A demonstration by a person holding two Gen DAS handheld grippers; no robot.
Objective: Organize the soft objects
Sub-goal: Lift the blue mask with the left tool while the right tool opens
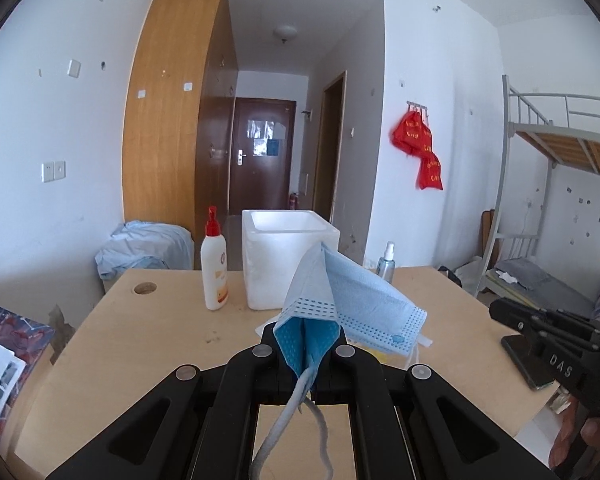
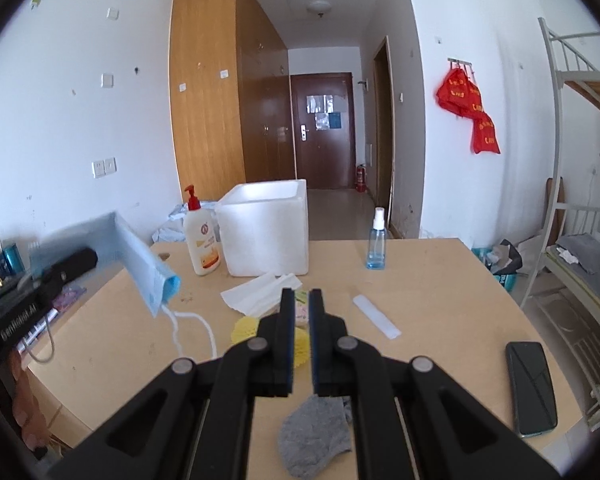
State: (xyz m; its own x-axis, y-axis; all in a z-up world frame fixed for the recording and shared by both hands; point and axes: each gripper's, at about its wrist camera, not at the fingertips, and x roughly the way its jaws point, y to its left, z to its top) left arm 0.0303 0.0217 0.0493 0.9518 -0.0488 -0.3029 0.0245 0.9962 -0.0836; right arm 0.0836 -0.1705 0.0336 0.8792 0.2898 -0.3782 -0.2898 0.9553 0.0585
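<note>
My left gripper (image 1: 305, 336) is shut on a blue face mask (image 1: 352, 300) and holds it above the wooden table (image 1: 140, 340), in front of the white foam box (image 1: 288, 256); its ear loops hang down. The mask (image 2: 140, 264) also shows at the left of the right wrist view, held by the left gripper (image 2: 60, 268). My right gripper (image 2: 299, 300) is nearly shut with a narrow gap and holds nothing. It hovers over a yellow mesh item (image 2: 246, 328) and a pink item (image 2: 302, 312). A grey sock (image 2: 316, 436) lies under it. White tissue (image 2: 260, 292) lies by the foam box (image 2: 266, 228).
A lotion pump bottle (image 2: 202, 244) stands left of the box, a blue spray bottle (image 2: 377, 240) to its right. A white plastic strip (image 2: 376, 316) and a black phone (image 2: 530, 388) lie on the table's right side. A bunk bed (image 2: 580, 160) stands at right.
</note>
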